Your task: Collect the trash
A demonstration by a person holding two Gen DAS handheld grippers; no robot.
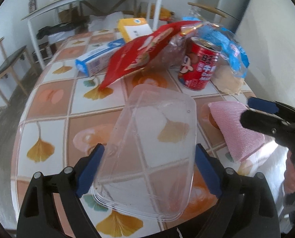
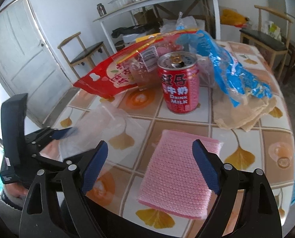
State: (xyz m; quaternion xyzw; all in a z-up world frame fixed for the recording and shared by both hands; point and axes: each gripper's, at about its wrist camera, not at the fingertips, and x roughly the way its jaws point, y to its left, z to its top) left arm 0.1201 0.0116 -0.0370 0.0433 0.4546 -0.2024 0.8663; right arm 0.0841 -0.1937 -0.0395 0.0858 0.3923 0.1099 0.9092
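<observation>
My left gripper (image 1: 149, 168) has a clear plastic lid (image 1: 153, 138) between its blue pads, which lie against the lid's two long edges at the near table edge. In the right wrist view the lid (image 2: 107, 130) looks blurred and tilted beside that left gripper (image 2: 54, 136). My right gripper (image 2: 150, 146) stands open over a pink sponge cloth (image 2: 173, 174) that lies flat on the table; its pads do not press it. Behind stand a red milk can (image 2: 179, 85), a red snack bag (image 2: 107, 77) and a blue wrapper (image 2: 236, 73).
The round table (image 1: 54, 103) has a tiled leaf-pattern cover. A blue-white box (image 1: 99, 57) and a yellow box (image 1: 135, 27) lie at the back left, beige paper (image 2: 244, 115) at the right. Chairs (image 2: 83, 53) and a white side table (image 2: 167, 0) stand beyond.
</observation>
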